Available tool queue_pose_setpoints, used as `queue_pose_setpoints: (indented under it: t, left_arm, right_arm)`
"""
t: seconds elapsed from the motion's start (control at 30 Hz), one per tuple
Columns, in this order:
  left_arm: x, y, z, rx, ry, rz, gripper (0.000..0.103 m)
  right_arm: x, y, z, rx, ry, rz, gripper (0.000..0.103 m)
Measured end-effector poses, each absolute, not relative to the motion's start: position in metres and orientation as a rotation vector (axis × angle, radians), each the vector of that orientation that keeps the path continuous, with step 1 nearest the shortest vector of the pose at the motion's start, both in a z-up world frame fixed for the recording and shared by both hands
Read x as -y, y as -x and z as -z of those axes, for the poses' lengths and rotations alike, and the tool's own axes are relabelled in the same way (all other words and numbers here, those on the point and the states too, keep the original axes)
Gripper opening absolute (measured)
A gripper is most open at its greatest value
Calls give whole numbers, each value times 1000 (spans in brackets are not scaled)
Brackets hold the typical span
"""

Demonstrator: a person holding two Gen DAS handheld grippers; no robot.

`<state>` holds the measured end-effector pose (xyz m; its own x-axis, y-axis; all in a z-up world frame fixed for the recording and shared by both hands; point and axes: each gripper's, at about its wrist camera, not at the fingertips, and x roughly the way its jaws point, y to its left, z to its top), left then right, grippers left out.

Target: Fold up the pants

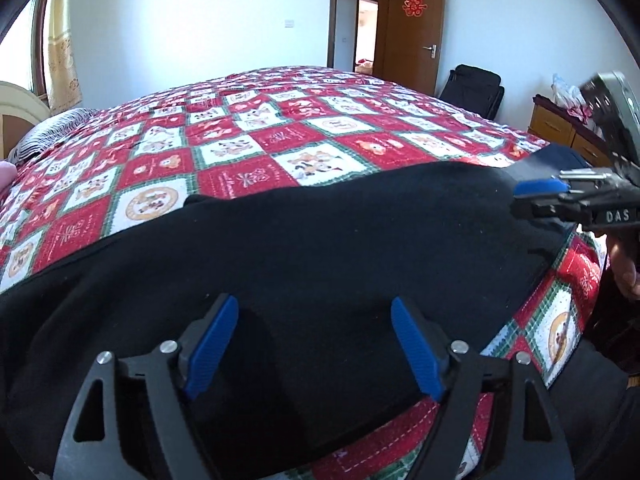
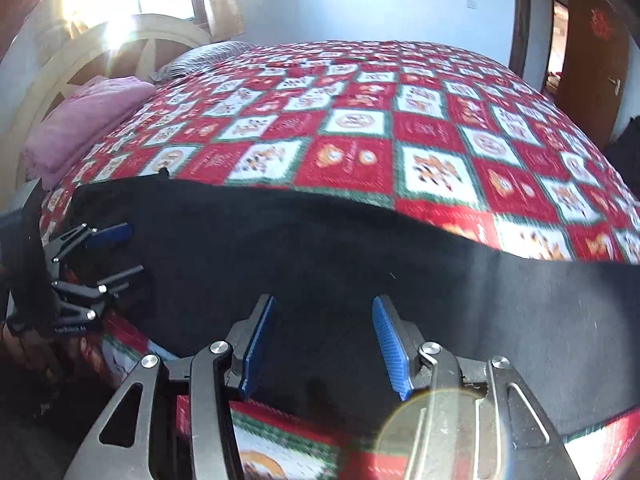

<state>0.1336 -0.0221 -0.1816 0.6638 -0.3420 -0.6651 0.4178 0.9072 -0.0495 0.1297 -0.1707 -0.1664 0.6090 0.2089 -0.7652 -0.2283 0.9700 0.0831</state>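
Black pants (image 1: 320, 248) lie spread flat along the near edge of the bed, also shown in the right wrist view (image 2: 320, 256). My left gripper (image 1: 314, 308) is open just above the pants near their near edge, blue pads apart, holding nothing. My right gripper (image 2: 322, 308) is open over the pants too, empty. In the left wrist view the right gripper (image 1: 536, 200) shows at the far right over the pants' end. In the right wrist view the left gripper (image 2: 120, 252) shows at the far left, open over the other end.
The bed carries a red, white and green patchwork quilt (image 1: 248, 144). A folded pink cloth (image 2: 88, 120) and a striped pillow (image 2: 208, 54) lie by the headboard. A wooden door (image 1: 416, 28), a black bag (image 1: 476, 84) and a wooden cabinet (image 1: 560, 128) stand beyond the bed.
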Motion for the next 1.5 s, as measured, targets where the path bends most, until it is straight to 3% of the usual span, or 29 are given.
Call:
queue_pose_setpoints:
  t: [0.23, 0.53, 0.8, 1.03, 1.5]
  left_arm:
    - [21, -134, 184, -725, -122, 433, 82]
    - [16, -135, 178, -731, -117, 394, 86]
    - [-27, -145, 169, -688, -48, 250, 99]
    - [-38, -152, 186, -722, -59, 185, 100]
    - [-36, -148, 182, -708, 9, 202, 101]
  right_arm:
    - [147, -151, 198, -913, 55, -248, 53]
    - [149, -148, 198, -900, 76, -261, 53]
    - [173, -141, 182, -863, -41, -250, 53]
    - [197, -138, 186, -898, -49, -196, 54]
    - [433, -15, 108, -619, -545, 188, 54]
